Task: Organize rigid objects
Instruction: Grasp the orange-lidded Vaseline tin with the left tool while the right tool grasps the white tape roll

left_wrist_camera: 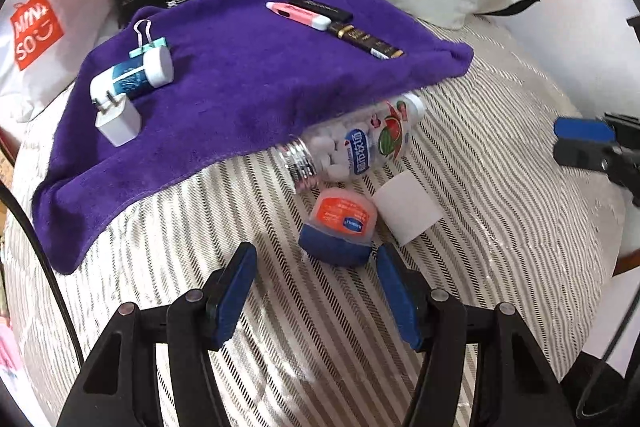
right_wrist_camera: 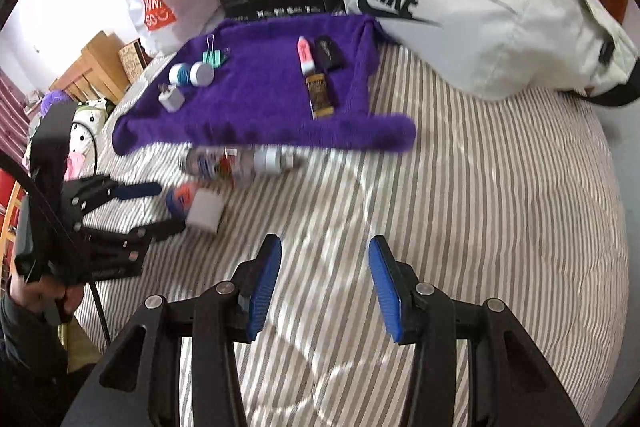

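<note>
Vaseline jar is seen lying on the striped bedcover, just ahead of the left gripper, whose jaws are spread and empty. It is judged small, light, rigid and slippery, best pinched across its blue lid. The right gripper is likewise spread and empty.

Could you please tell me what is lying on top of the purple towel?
On the purple towel: a white charger, small blue jar, binder clip, pink highlighter and two dark tubes. Whatever lies beneath stays hidden.

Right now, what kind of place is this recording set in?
Probably a bedroom: the objects lie on a grey-and-white striped bedspread, with a white Nike fabric bag at its far edge and light wooden furniture off to one side.
</note>
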Demonstrator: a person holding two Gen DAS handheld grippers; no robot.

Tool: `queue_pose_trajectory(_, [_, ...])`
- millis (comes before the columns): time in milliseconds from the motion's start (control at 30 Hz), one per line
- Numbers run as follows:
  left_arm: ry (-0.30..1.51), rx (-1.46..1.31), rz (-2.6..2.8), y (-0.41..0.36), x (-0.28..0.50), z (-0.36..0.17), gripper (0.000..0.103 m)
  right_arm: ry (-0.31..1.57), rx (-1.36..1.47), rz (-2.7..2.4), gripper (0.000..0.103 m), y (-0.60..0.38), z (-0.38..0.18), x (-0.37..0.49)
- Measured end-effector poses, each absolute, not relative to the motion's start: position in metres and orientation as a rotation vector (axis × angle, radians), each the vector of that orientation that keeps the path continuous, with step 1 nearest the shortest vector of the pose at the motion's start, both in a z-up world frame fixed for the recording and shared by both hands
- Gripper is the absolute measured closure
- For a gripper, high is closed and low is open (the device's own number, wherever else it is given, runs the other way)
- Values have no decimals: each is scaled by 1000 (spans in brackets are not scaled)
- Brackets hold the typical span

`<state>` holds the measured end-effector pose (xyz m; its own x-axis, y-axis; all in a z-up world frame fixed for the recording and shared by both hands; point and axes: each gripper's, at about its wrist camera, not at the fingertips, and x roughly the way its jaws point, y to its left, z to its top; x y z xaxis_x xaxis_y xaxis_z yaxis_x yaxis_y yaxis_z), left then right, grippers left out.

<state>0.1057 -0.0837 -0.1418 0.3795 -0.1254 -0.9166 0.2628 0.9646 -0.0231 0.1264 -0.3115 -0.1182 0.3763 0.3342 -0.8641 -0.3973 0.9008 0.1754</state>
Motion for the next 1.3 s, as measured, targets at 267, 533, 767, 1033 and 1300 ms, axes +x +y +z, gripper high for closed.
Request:
queue_pose_trajectory(267, [1120,215,-267,-99,111,-143,60,1136,-67,469,58,-309,-134,117])
queue_pose_trajectory(533, [1117,213,-237,-92,106,-139,66,1141,-55,517,58,-284,-136,118])
queue_pose_trajectory(767, [1125,140,-137,-43,92,-135,66,1140,-56,598,58,-233,-140,123])
queue_pose_trajectory(1033, [1130,10,-75,7,75,-137,66,1152,-45,615,58,-191,-152,133])
queue_pose_trajectory(1300, [1122,-29,-78,17,70,-139,66,1167,-176,576,73,-176,-163,130])
